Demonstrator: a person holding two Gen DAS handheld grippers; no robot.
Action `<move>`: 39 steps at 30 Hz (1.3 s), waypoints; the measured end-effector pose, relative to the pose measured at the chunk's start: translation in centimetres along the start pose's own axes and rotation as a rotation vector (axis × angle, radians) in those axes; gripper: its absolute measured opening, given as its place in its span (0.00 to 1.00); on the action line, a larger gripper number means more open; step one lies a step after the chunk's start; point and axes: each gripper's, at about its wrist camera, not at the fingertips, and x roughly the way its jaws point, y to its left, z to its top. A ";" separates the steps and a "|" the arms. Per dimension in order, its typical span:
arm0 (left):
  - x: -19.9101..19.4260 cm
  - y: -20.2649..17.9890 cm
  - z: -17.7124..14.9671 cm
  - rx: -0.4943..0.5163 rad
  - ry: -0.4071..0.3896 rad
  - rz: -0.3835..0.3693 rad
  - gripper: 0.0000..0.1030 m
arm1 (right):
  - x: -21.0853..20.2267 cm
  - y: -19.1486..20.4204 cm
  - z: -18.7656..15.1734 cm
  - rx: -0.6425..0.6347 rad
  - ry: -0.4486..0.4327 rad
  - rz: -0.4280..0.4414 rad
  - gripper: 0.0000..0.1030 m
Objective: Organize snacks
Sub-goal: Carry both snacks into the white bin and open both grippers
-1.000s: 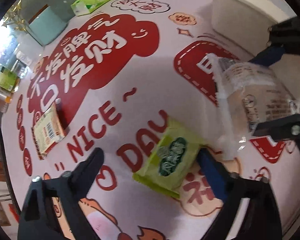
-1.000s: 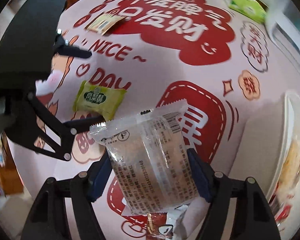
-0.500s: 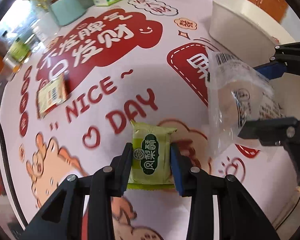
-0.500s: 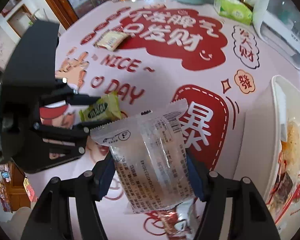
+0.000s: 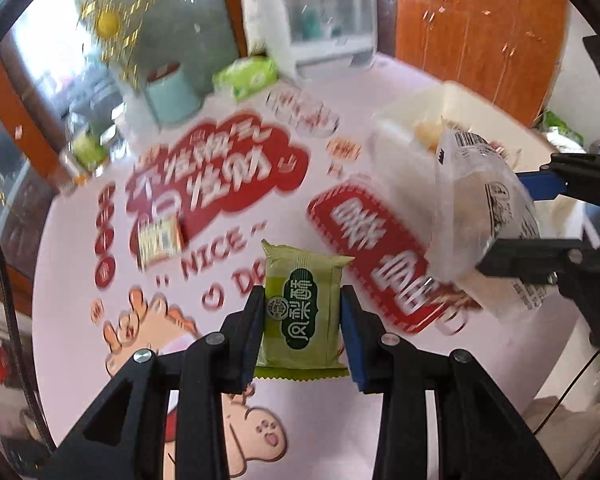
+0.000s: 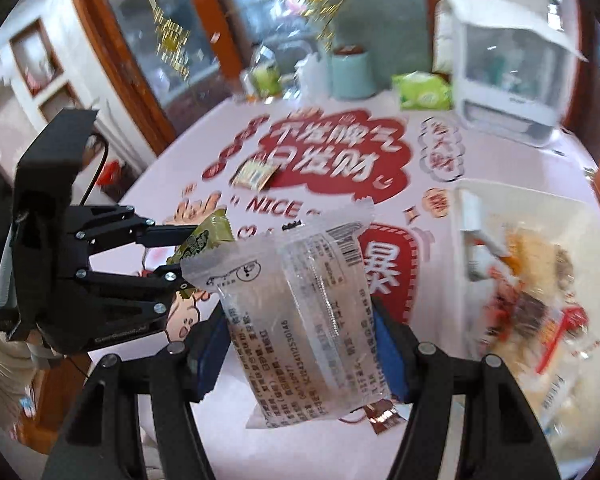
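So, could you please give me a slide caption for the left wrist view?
Left gripper holds a green snack packet above the printed tablecloth; right gripper carries a clear packet beside the white bin.

Table (image 5: 80, 248): pale printed cloth, red lettering. Resting on it: small yellow snack packet (image 5: 159, 239), white bin (image 6: 466, 216) of snacks, mint container (image 5: 172, 94), green tissue pack (image 5: 246, 76), white appliance (image 5: 320, 24), possibly jars (image 5: 82, 152) at blurred far edge.

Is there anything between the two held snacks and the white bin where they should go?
Nothing visible. The green snack and clear packet hang above bare tablecloth; the bin, already holding snacks, is open on top.
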 end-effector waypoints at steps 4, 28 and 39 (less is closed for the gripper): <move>-1.9 -3.3 2.6 0.020 -0.090 -0.031 0.34 | -4.4 -2.4 0.0 0.076 -0.098 -0.055 0.64; 2.7 -19.5 11.7 0.133 -0.109 -0.127 0.34 | -14.8 -14.9 -4.0 0.481 -0.338 -0.456 0.67; 3.6 -21.0 9.4 0.235 -0.142 0.012 0.99 | -12.4 -16.2 -6.0 0.544 -0.241 -0.450 0.70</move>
